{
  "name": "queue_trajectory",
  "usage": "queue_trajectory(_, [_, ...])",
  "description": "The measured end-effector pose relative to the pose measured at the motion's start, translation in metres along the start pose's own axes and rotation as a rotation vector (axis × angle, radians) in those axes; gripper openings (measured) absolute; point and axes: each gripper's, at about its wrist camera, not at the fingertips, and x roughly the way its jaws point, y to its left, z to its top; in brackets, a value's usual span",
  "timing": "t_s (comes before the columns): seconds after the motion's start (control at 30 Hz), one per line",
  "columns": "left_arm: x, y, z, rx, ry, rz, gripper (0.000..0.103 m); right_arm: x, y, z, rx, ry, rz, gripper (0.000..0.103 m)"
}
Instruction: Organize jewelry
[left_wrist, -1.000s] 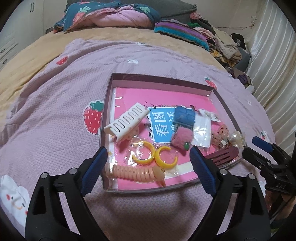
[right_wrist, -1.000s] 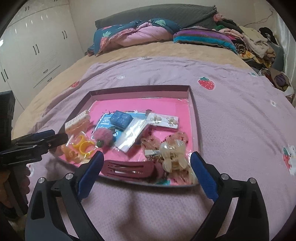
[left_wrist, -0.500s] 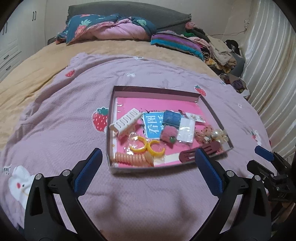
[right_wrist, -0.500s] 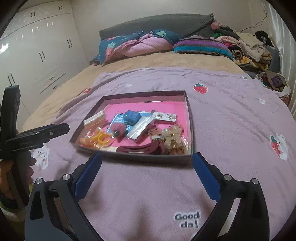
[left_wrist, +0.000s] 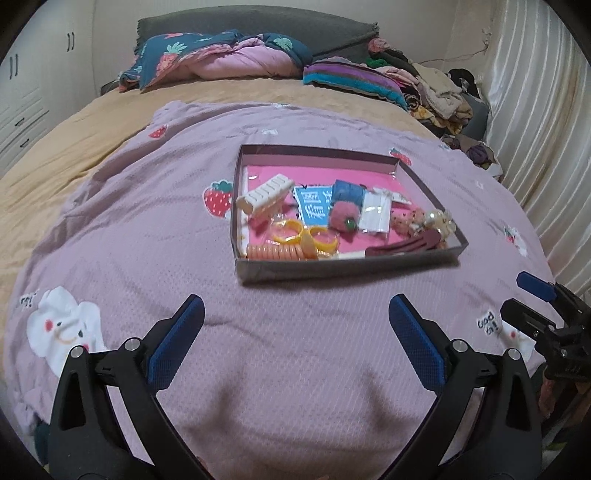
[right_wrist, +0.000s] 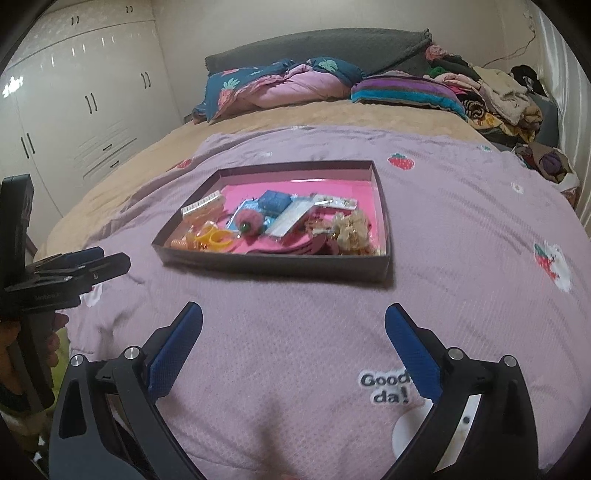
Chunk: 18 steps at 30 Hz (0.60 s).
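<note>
A shallow dark box with a pink floor (left_wrist: 432, 192) (right_wrist: 280, 262) lies on the purple blanket and holds the jewelry. Inside are a white claw clip (left_wrist: 264, 194), yellow hoop earrings (left_wrist: 295, 234) (right_wrist: 214, 236), an orange coil tie (left_wrist: 277, 252), a blue pouch (left_wrist: 347, 192) (right_wrist: 273, 201), a pink fuzzy ball (left_wrist: 343, 218) (right_wrist: 251, 221), a maroon hair clip (left_wrist: 402, 245) and a beige bow clip (right_wrist: 351, 229). My left gripper (left_wrist: 295, 314) hangs open over bare blanket, well short of the box. My right gripper (right_wrist: 293, 321) is open too, with nothing between its fingers.
The purple blanket (left_wrist: 147, 229) with strawberry and bear prints covers a tan bedspread (right_wrist: 258, 118). Quilts and a clothes pile (left_wrist: 436, 88) sit at the head of the bed. White wardrobes (right_wrist: 81, 103) stand left, a curtain (left_wrist: 535, 129) right.
Both grippers have drawn back from the box, which now looks smaller and farther off. The left jaws stand a little wider than a second ago. Nothing in the box has moved.
</note>
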Motion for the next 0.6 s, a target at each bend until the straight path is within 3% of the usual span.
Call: queue_trajectory(0.6, [-0.006,-0.004,-0.011,0.0,-0.014,-0.006,0.093,-0.004,0.012,-0.01,-0.002,0.008,0.014,0.099])
